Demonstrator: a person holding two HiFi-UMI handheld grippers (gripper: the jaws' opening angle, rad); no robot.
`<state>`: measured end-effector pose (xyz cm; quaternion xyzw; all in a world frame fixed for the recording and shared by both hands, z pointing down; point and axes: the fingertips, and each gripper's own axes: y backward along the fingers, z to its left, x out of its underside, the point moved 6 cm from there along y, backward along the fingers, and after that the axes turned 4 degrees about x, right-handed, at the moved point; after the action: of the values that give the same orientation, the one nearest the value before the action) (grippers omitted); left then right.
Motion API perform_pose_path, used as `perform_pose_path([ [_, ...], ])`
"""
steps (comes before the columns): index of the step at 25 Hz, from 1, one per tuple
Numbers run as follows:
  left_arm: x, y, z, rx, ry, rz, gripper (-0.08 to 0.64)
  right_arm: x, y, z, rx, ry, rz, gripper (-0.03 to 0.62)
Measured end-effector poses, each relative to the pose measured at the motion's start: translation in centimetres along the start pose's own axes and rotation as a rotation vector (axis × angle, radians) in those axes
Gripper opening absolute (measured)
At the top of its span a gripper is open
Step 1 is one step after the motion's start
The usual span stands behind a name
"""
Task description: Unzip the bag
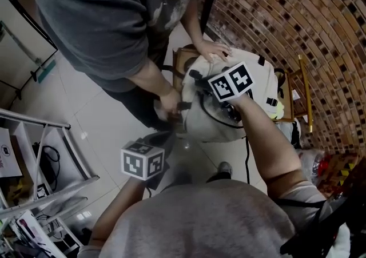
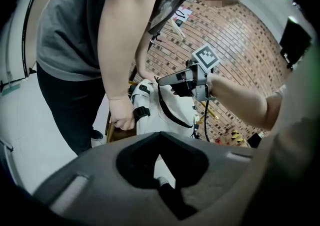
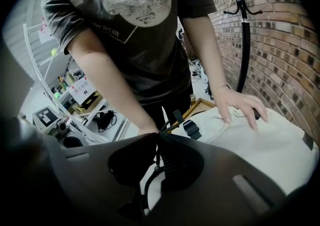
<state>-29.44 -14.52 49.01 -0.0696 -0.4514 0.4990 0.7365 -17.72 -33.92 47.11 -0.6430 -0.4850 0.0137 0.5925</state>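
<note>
Half done at best, I'd guess: right gripper is clamped on the zipper pull of the white backpack, which sits on a wooden chair steadied by another person's hand. Plenty of zip looks left. Left gripper hangs back, pinched closed on nothing.

Off-white bag with black straps and zip, on a wooden chair.

**Hand-held gripper status**

Left hand-held gripper: jaws together and empty, held low on a bent left forearm. Right hand-held gripper: right forearm extended forward, jaws pinched on a thin black zipper pull.
</note>
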Motion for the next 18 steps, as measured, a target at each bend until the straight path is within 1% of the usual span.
perform_pose_path([
  [9,0.5,0.4,-0.1,-0.01,0.013,-0.007,0.0,-0.6,0.8,-2.6,0.066,-0.082,-0.064,0.023],
  [12,0.5,0.5,0.1,-0.011,0.016,-0.011,0.002,-0.5,0.9,-3.1,0.072,-0.1,-0.07,0.023],
  [15,0.7,0.4,0.0,-0.006,0.016,-0.01,0.001,-0.2,0.8,-2.7,0.072,-0.092,-0.062,0.03],
  [18,0.7,0.2,-0.2,0.013,0.014,-0.017,0.001,0.3,0.8,-2.1,0.104,-0.061,-0.038,0.051],
])
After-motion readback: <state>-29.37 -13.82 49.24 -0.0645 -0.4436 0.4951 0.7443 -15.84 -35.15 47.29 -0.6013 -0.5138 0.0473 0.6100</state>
